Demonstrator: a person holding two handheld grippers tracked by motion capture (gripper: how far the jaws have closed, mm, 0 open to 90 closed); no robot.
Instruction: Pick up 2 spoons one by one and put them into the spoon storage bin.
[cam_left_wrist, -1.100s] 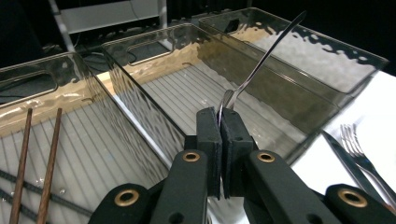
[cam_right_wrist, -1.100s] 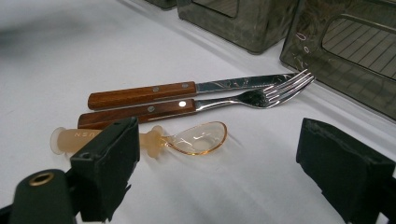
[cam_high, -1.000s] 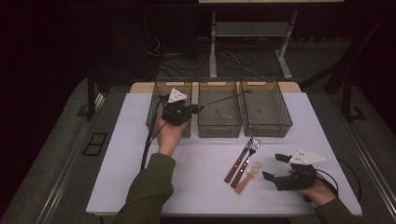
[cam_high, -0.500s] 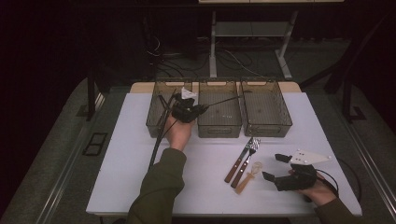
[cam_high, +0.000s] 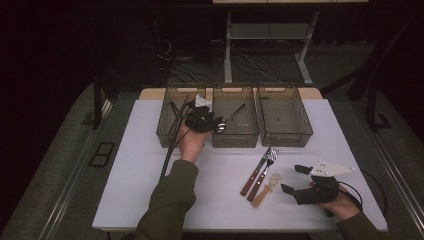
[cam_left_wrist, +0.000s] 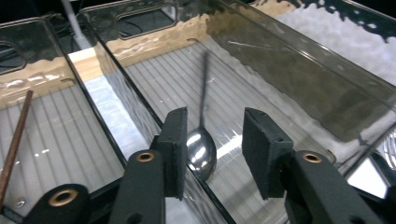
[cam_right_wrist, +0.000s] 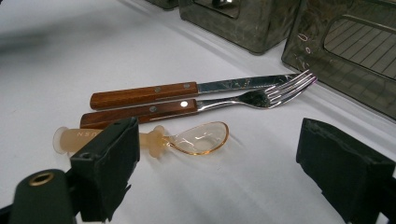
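Hovering over the middle bin (cam_high: 235, 136), the left gripper (cam_left_wrist: 212, 144) has just been opening its jaws — they stand apart, and the metal spoon (cam_left_wrist: 201, 149) lies between them on the bin's ribbed floor, pads not pressing it. Near the amber plastic spoon (cam_right_wrist: 187, 137), fork (cam_right_wrist: 196, 107) and knife (cam_right_wrist: 187, 88), the right gripper (cam_right_wrist: 219, 158) rests wide open.

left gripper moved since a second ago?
Yes. The left gripper shifted right, from over the left bin to the middle bin, jaws just opened, spoon released.
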